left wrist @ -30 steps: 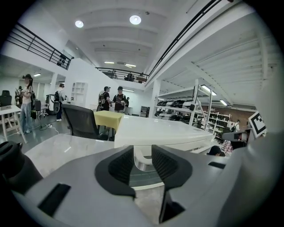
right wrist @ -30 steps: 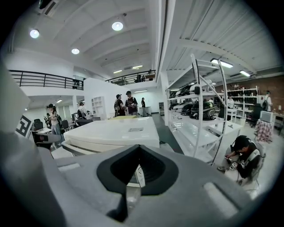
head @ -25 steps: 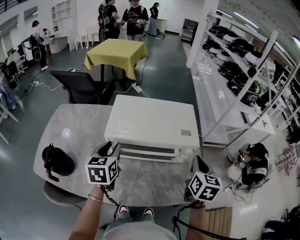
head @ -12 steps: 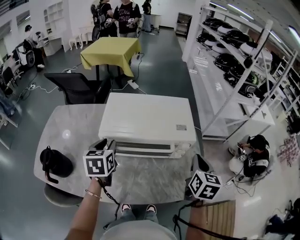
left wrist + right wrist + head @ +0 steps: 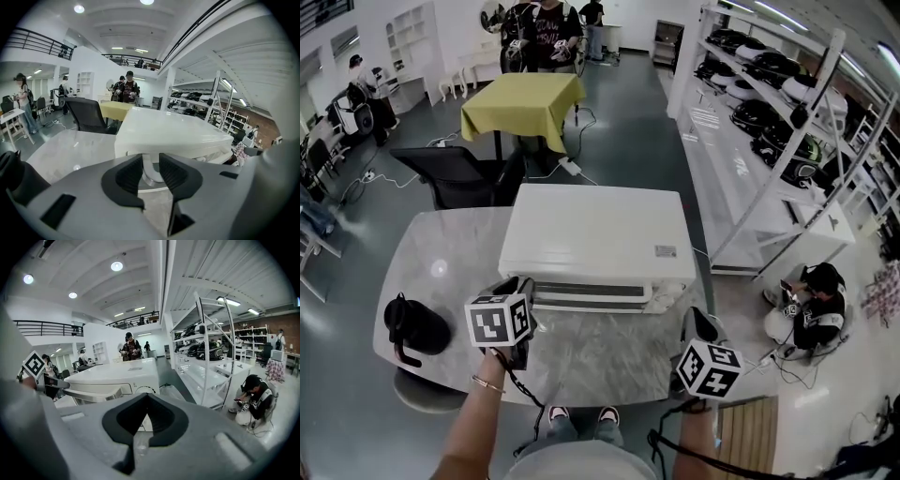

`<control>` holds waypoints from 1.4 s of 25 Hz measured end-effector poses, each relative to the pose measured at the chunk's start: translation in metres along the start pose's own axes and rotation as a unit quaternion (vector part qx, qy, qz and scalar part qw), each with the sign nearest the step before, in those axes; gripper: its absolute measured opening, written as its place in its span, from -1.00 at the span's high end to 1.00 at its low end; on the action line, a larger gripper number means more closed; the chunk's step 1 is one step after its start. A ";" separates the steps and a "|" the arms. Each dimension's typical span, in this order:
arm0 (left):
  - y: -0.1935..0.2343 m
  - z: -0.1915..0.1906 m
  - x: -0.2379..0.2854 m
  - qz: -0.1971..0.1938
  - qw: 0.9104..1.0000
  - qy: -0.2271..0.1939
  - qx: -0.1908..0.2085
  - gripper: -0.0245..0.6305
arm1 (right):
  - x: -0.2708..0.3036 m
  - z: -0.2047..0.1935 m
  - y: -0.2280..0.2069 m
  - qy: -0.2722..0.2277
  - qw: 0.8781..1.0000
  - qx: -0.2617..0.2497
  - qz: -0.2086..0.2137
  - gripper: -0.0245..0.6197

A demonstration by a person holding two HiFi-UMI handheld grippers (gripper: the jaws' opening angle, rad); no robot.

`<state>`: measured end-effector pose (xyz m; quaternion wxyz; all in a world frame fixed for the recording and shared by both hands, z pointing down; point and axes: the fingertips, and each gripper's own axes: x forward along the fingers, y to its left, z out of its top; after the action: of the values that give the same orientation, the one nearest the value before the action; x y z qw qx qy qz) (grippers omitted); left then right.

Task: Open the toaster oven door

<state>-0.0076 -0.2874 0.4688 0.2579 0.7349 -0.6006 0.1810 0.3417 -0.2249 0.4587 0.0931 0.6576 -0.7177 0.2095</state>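
I am advancing the left gripper (image 5: 149,158) toward the front of the toaster oven (image 5: 600,234). In the head view, its marker cube (image 5: 499,321) is sitting higher and closer to the door handle (image 5: 591,304) than a second ago. Its jaws have just been closing, and the handle's left post (image 5: 151,174) is now standing between them. The standing people (image 5: 546,28) in the background are shifting position.
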 end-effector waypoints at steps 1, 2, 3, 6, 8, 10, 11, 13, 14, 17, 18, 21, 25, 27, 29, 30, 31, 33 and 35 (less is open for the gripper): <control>0.000 0.000 0.000 -0.001 1.000 -0.002 -0.003 0.58 | 0.000 -0.001 0.000 0.001 1.000 0.000 0.001 0.91; 0.000 0.000 0.000 -0.003 1.000 -0.003 -0.006 0.58 | 0.000 -0.001 0.000 0.002 1.000 -0.001 0.001 0.91; -0.001 0.000 -0.001 -0.003 1.000 -0.005 -0.008 0.59 | 0.000 -0.002 0.001 0.003 1.000 -0.002 0.002 0.91; 0.000 0.001 -0.003 -0.003 1.000 -0.010 -0.012 0.59 | 0.000 -0.001 0.003 0.005 1.000 -0.003 0.004 0.91; 0.000 0.000 -0.003 -0.003 1.000 -0.012 -0.013 0.59 | 0.001 -0.001 0.005 0.005 1.000 -0.005 0.006 0.91; 0.000 -0.001 -0.003 -0.005 1.000 -0.012 -0.015 0.59 | 0.002 -0.002 0.006 0.005 1.000 -0.007 0.008 0.91; 0.001 -0.001 -0.003 -0.006 1.000 -0.011 -0.016 0.59 | 0.003 -0.002 0.006 0.005 1.000 -0.008 0.008 0.91; 0.000 -0.001 -0.003 -0.007 1.000 -0.010 -0.016 0.59 | 0.003 -0.001 0.006 0.006 1.000 -0.008 0.009 0.91; 0.000 -0.002 -0.003 -0.006 1.000 -0.010 -0.015 0.59 | 0.003 -0.001 0.005 0.006 1.000 -0.009 0.009 0.91; -0.002 -0.004 -0.006 -0.006 1.000 -0.009 -0.015 0.59 | 0.001 -0.001 0.003 0.006 1.000 -0.010 0.010 0.91; -0.002 -0.004 -0.006 -0.006 1.000 -0.009 -0.016 0.59 | 0.001 -0.001 0.003 0.006 1.000 -0.011 0.010 0.91; -0.002 -0.006 -0.007 -0.007 1.000 -0.009 -0.016 0.59 | 0.001 0.000 0.003 0.006 1.000 -0.013 0.013 0.91; -0.001 -0.009 -0.010 -0.003 1.000 -0.009 -0.012 0.59 | 0.000 0.001 0.003 0.008 1.000 -0.017 0.016 0.91; -0.001 -0.010 -0.012 -0.001 1.000 -0.010 -0.012 0.59 | -0.001 0.000 0.004 0.009 1.000 -0.019 0.018 0.91; -0.002 -0.012 -0.014 0.000 1.000 -0.011 -0.012 0.59 | -0.002 0.000 0.004 0.011 1.000 -0.021 0.020 0.91; -0.002 -0.013 -0.016 0.001 1.000 -0.012 -0.013 0.60 | -0.002 -0.001 0.005 0.012 0.999 -0.022 0.021 0.91; -0.002 -0.015 -0.017 0.002 1.000 -0.012 -0.013 0.60 | -0.003 -0.001 0.005 0.013 0.999 -0.023 0.022 0.91; -0.001 -0.018 -0.019 0.005 1.000 -0.013 -0.015 0.60 | -0.004 -0.001 0.005 0.013 0.999 -0.025 0.024 0.91; -0.002 -0.020 -0.021 0.006 1.000 -0.013 -0.015 0.60 | -0.004 0.000 0.004 0.013 0.999 -0.026 0.025 0.91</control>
<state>-0.0095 -0.2591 0.4725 0.2603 0.7292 -0.6113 0.1640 0.3380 -0.2206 0.4566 0.1142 0.6343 -0.7377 0.2011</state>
